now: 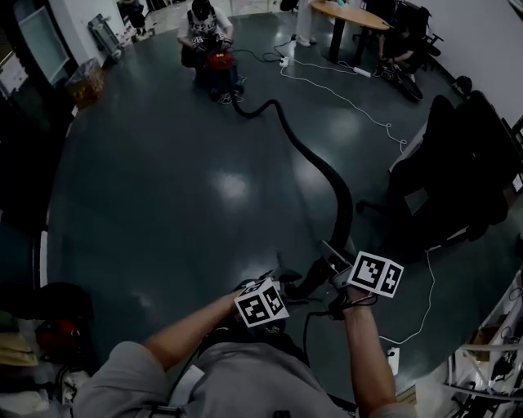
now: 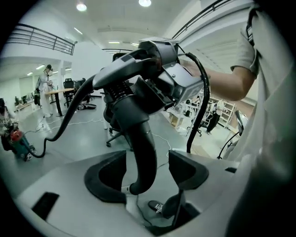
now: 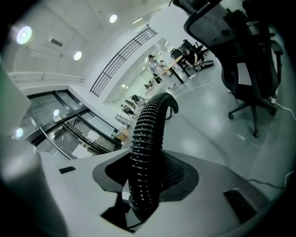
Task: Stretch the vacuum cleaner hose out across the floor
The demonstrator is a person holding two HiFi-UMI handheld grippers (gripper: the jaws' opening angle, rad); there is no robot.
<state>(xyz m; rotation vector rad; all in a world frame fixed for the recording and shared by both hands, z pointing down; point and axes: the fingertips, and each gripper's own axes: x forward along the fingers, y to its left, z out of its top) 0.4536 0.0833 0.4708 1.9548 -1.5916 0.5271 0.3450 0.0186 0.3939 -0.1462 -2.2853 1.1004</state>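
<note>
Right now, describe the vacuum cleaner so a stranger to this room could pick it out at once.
Look to the far end of the dark floor, left of the round wooden table. A person crouches there with the vacuum cleaner just in front. It alone is red-topped, and the long black hose ends at it.

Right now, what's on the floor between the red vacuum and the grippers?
Only the black hose, curving over bare floor, seen in the head view.

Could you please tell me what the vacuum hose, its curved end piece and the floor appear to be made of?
The hose is likely flexible black plastic, matte, closely ribbed. The curved end piece looks like rigid black plastic, smooth, slightly shiny. The floor is hard, glossy, mirroring lights.
</note>
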